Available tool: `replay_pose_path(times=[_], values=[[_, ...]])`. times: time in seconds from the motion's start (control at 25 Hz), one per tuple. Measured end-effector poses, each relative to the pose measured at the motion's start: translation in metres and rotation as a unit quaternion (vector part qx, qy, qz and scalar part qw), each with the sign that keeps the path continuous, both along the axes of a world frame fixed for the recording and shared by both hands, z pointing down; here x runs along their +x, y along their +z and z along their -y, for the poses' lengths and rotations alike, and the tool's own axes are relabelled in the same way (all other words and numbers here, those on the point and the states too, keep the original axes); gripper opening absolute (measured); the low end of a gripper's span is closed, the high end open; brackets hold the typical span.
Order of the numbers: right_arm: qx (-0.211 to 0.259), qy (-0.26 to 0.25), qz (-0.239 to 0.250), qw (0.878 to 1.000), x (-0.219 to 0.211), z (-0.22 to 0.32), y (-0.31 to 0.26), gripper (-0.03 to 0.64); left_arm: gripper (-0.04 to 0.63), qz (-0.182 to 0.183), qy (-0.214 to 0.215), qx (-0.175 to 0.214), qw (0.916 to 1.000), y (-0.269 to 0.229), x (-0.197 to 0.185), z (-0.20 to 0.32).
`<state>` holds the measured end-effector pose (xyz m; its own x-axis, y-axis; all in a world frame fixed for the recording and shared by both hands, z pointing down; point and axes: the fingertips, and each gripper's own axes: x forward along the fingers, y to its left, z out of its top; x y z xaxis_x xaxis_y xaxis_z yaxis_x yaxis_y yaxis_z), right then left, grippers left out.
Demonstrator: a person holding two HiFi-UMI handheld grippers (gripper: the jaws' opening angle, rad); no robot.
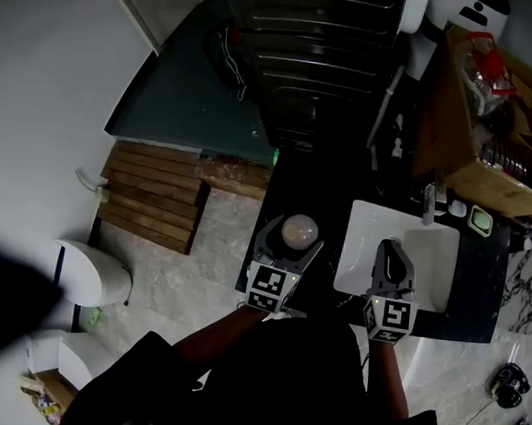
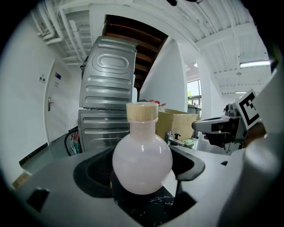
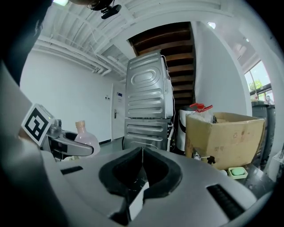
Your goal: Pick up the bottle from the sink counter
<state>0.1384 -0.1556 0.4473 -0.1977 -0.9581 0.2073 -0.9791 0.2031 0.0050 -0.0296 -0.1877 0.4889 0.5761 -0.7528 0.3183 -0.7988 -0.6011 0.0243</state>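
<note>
A round, pale pink bottle (image 1: 300, 229) with a light wooden cap sits between the jaws of my left gripper (image 1: 292, 238), above the dark counter (image 1: 308, 178) left of the sink. In the left gripper view the bottle (image 2: 142, 162) fills the middle, upright, with the jaws closed against its belly (image 2: 142, 172). My right gripper (image 1: 389, 251) hovers over the left rim of the white sink (image 1: 434, 254). Its jaws meet tip to tip with nothing between them (image 3: 142, 153). From the right gripper view the bottle (image 3: 86, 135) shows at far left.
A stacked steel washer and dryer (image 1: 308, 44) stands behind the counter. An open cardboard box (image 1: 487, 115) with odds and ends sits behind the sink, with a faucet (image 1: 429, 205) and green soap dish (image 1: 481, 219) beside it. A toilet (image 1: 94, 275) and wooden slats (image 1: 152, 192) lie on the left.
</note>
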Motion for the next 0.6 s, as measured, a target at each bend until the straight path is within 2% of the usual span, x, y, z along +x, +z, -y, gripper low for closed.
replay_pose_path(times=[0.32,0.48,0.6], values=[[0.006,0.012,-0.003,1.0,0.006,-0.008,-0.003,0.038,0.379,-0.003,-0.019,0.0,0.9998,-0.007,-0.008,0.008],[-0.026,0.014,-0.012,0.999,0.009,-0.011,0.009,0.038,0.379,-0.001,-0.022,-0.003,0.9998,-0.001,-0.011,0.012],[-0.027,0.01,-0.016,0.999,0.008,-0.008,0.009,0.038,0.379,-0.001,-0.031,-0.004,0.9995,0.001,-0.014,0.016]])
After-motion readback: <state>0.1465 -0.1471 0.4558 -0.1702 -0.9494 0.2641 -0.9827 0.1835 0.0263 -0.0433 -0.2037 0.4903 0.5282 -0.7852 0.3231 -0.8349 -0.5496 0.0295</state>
